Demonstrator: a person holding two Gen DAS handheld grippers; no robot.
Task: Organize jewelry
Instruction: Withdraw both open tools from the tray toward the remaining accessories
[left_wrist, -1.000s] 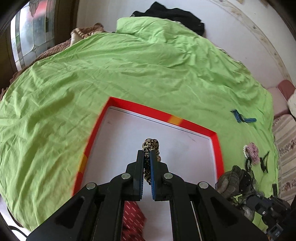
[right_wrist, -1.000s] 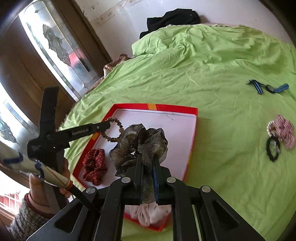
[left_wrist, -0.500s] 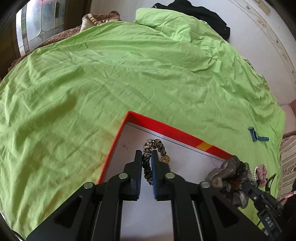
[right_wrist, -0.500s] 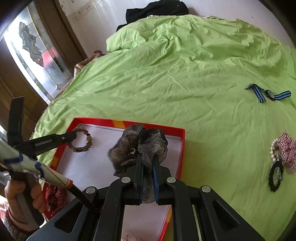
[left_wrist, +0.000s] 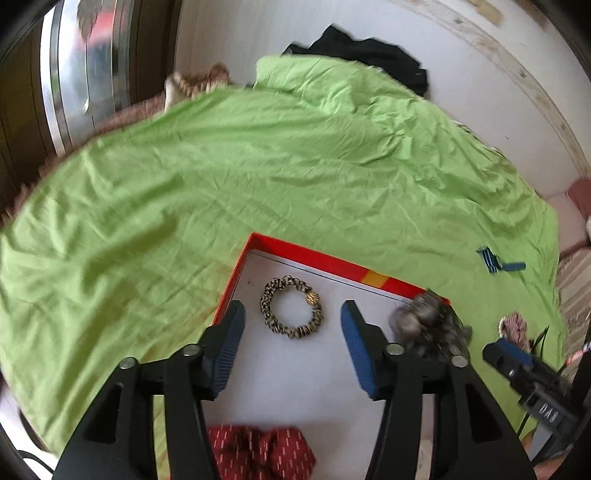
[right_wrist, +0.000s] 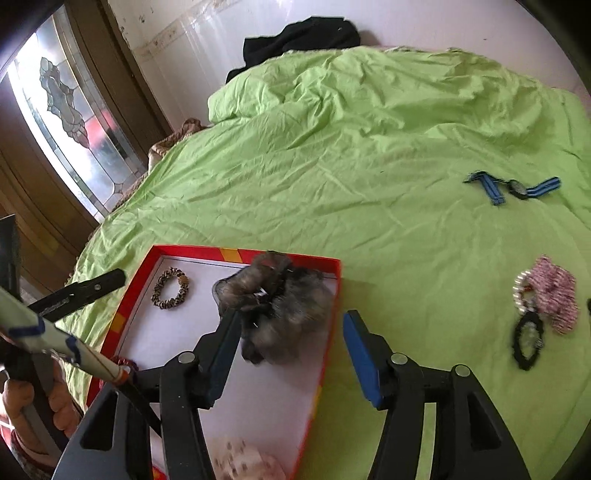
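Red-rimmed tray (left_wrist: 334, 261), faint "DAS" label (left_wrist: 547, 412)

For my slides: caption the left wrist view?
Open left gripper above leopard-print bracelet lying in the red tray.

Tray (left_wrist: 303, 254) middle bare; bracelet (left_wrist: 290, 312) far-left, grey scrunchie (right_wrist: 275, 299) far-right.

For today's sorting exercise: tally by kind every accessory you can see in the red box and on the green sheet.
Scrunchies: 4 – grey, red, cream, pink
Leopard-print bracelet: 1
Pearl bracelet: 1
Black hair tie: 1
Blue-strapped watch: 1
Total: 8
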